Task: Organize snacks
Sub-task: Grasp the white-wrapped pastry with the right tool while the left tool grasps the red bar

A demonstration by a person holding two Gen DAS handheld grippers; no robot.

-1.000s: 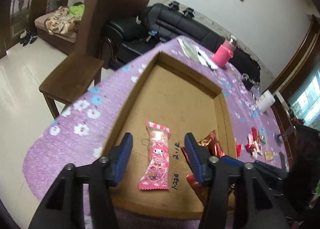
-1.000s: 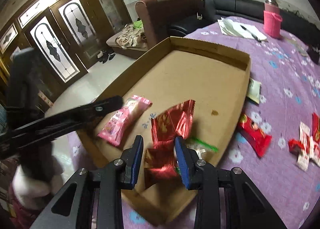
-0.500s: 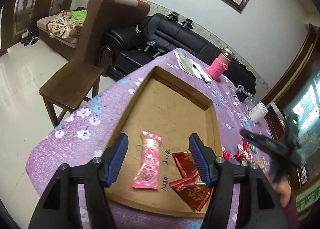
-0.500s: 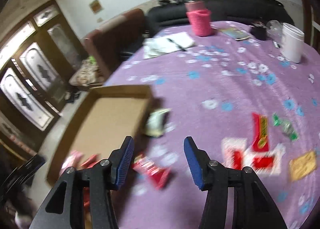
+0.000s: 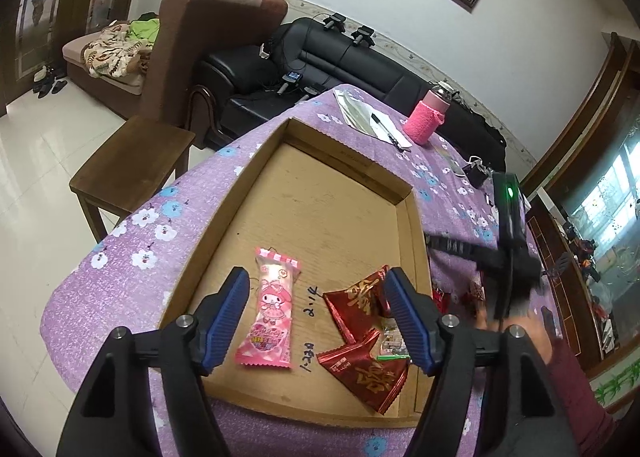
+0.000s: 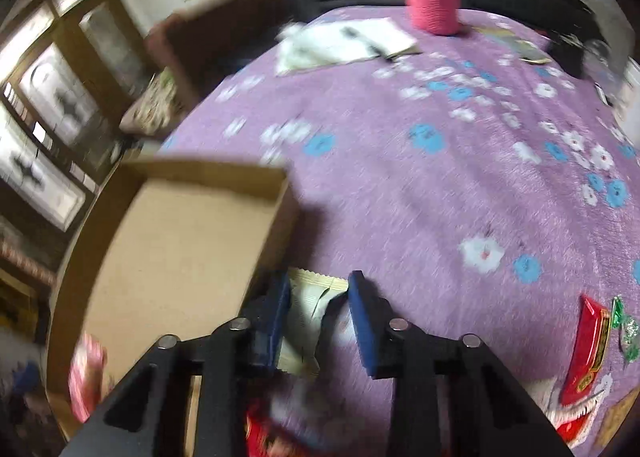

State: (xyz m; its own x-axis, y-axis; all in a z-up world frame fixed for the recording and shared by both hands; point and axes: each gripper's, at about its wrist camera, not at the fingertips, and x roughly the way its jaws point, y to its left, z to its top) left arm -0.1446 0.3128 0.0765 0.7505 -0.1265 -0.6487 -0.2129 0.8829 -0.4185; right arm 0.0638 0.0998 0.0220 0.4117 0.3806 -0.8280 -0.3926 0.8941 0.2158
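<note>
Shallow brown cardboard tray, on purple flowered table: collecting point for snacks. Holds pink cartoon-print wrapper near left, two red gold-lettered packets near right, laid flat, apart.

Left gripper: jaws apart, just been opening, nothing between them; hovers above the tray's near end, likely having let go.

Right gripper: jaws have just been closing around a pale cream sachet just outside the tray's right wall; contact blurred, grip cannot be told. Probably next for the tray.

Red stick packet, green-wrapped sweet: far right, loose.
</note>
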